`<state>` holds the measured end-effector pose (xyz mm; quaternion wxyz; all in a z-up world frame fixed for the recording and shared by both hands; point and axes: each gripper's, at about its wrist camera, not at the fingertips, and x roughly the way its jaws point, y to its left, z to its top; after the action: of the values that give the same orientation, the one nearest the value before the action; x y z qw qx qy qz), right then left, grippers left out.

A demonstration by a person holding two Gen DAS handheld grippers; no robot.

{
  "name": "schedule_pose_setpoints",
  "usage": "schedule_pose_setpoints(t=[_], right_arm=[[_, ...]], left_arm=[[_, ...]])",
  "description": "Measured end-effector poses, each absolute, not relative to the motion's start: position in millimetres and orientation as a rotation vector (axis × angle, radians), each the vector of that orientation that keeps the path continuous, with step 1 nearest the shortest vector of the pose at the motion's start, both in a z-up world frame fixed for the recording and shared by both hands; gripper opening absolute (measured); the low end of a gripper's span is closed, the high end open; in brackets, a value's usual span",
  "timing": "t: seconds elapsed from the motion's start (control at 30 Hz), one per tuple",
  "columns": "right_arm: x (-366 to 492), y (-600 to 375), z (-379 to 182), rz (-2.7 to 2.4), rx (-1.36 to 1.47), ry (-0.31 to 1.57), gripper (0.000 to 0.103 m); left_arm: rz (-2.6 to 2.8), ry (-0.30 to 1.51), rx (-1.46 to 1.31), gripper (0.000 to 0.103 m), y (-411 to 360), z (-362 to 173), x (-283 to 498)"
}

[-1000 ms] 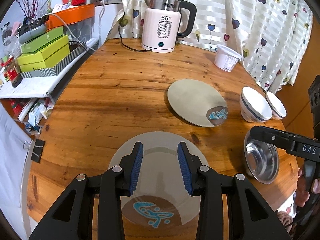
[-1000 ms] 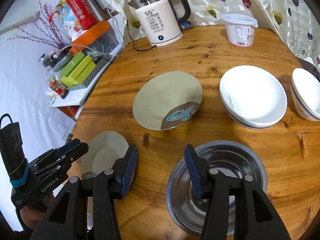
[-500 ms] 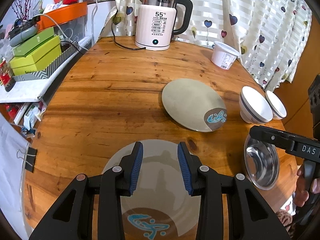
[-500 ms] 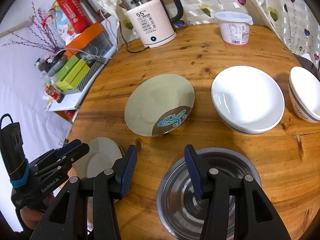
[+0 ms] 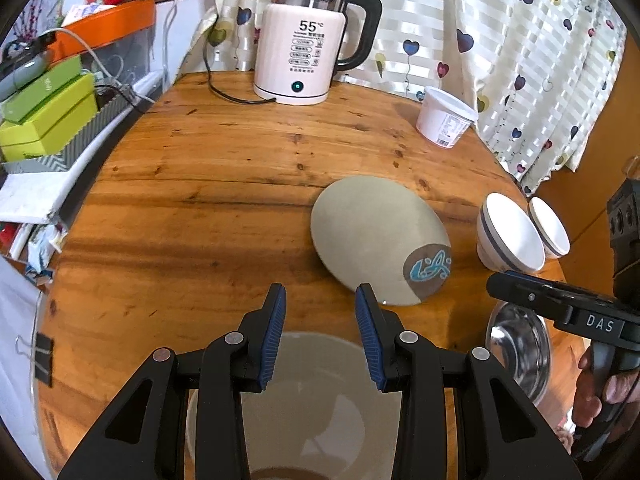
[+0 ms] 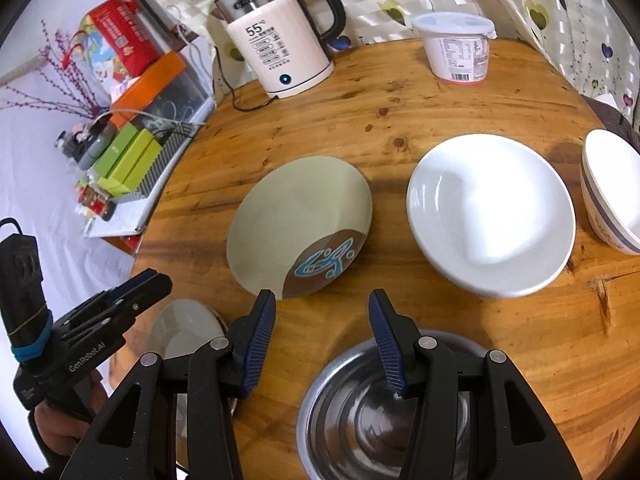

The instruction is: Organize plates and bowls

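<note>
Seen from the left wrist, the left gripper [image 5: 320, 300] hangs with its jaws partly apart and nothing between them, above the far rim of a grey plate [image 5: 320, 400] at the near edge of the round wooden bench [image 5: 200, 200]; a second grey plate with a blue-and-brown mark [image 5: 372, 240] lies just beyond, two white bowls [image 5: 516, 236] sit side by side at the right edge, and a steel bowl [image 5: 516, 352] shows under the right gripper [image 5: 496, 280], held by a hand [image 5: 604, 392]. An electric kettle [image 5: 308, 48] and a white tub [image 5: 444, 120] stand at the back by the curtain. From the right wrist, the right gripper [image 6: 322, 300] is likewise partly open and empty over the steel bowl [image 6: 360, 420], its tips above bare wood; the marked plate [image 6: 292, 220] lies ahead, a white bowl [image 6: 488, 212] to its right, another [image 6: 612, 188] at the frame edge, and the left gripper [image 6: 160, 278] hovers over the near plate [image 6: 184, 328]
</note>
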<state>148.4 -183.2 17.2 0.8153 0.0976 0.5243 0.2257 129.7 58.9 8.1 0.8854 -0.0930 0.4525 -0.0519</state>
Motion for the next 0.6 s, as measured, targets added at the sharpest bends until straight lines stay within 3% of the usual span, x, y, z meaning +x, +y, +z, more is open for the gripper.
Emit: schedule_pose_setpoints(t=[0.6], right_arm=[[190,-168,-6,0.434,0.210,1.188,0.044]], left_arm=[[-0.138,1.036,-0.184,0.037,51,-22,189]])
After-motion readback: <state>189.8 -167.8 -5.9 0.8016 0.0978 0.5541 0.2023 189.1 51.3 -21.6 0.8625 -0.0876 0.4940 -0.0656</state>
